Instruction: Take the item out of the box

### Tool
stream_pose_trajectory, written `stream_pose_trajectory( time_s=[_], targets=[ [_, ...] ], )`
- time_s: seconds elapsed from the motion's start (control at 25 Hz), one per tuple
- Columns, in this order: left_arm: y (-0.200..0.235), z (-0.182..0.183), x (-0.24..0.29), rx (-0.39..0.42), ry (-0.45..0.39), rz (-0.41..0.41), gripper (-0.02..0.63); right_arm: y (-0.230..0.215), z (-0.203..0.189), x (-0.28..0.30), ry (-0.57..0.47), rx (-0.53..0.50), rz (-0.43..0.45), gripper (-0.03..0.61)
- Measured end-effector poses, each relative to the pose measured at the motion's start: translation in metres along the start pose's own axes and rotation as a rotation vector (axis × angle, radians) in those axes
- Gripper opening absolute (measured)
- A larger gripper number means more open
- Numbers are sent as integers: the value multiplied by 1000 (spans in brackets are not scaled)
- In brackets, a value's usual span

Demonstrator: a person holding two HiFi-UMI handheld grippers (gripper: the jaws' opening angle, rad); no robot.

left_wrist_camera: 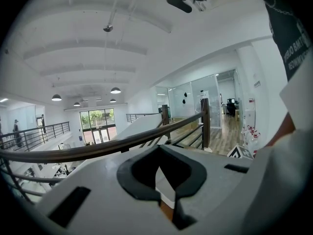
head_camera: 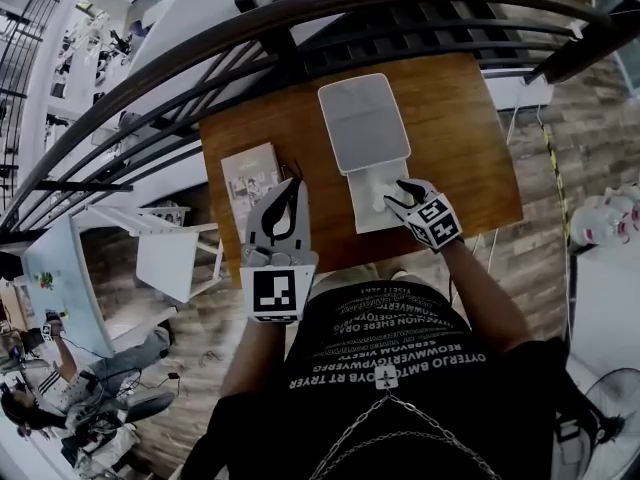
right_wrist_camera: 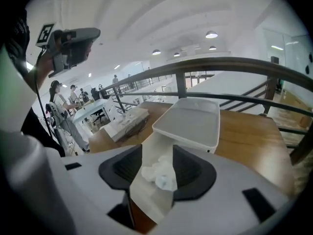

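A white box stands open on the wooden table [head_camera: 460,138]. Its lid [head_camera: 363,118] is tipped back and its shallow base [head_camera: 372,218] faces me. In the base lies a crumpled white item [right_wrist_camera: 159,173]. My right gripper [head_camera: 397,196] hangs over the base with its jaws open, one on each side of the item [head_camera: 379,204] without touching it; the lid [right_wrist_camera: 188,124] rises just beyond. My left gripper [head_camera: 296,182] hovers to the box's left, tips together and holding nothing. In the left gripper view [left_wrist_camera: 159,151] a strip of the box shows behind the pads.
A pale booklet [head_camera: 250,180] lies on the table left of the box, close to the left gripper. A dark curved railing [head_camera: 300,18] runs along the table's far side. Beyond it the floor drops to a lower level with desks and people.
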State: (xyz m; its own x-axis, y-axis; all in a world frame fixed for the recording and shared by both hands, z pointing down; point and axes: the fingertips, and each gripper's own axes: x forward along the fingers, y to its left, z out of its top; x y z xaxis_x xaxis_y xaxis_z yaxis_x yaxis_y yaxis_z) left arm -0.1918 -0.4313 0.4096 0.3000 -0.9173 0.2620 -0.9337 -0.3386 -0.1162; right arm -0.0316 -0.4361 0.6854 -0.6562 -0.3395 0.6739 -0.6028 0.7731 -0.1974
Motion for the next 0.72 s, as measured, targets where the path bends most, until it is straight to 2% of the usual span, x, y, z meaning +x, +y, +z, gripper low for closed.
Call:
stream_pose_trajectory(
  time_s=[0.2, 0.4, 0.72],
  targets=[
    [13, -7, 0, -10, 12, 8, 6, 2, -32, 25, 114, -3, 19, 200],
    [23, -8, 0, -12, 23, 5, 6, 5, -45, 38, 204, -22, 15, 217],
    [31, -16, -7, -18, 40, 3, 6, 5, -74, 62, 377, -60, -37, 240]
  ],
)
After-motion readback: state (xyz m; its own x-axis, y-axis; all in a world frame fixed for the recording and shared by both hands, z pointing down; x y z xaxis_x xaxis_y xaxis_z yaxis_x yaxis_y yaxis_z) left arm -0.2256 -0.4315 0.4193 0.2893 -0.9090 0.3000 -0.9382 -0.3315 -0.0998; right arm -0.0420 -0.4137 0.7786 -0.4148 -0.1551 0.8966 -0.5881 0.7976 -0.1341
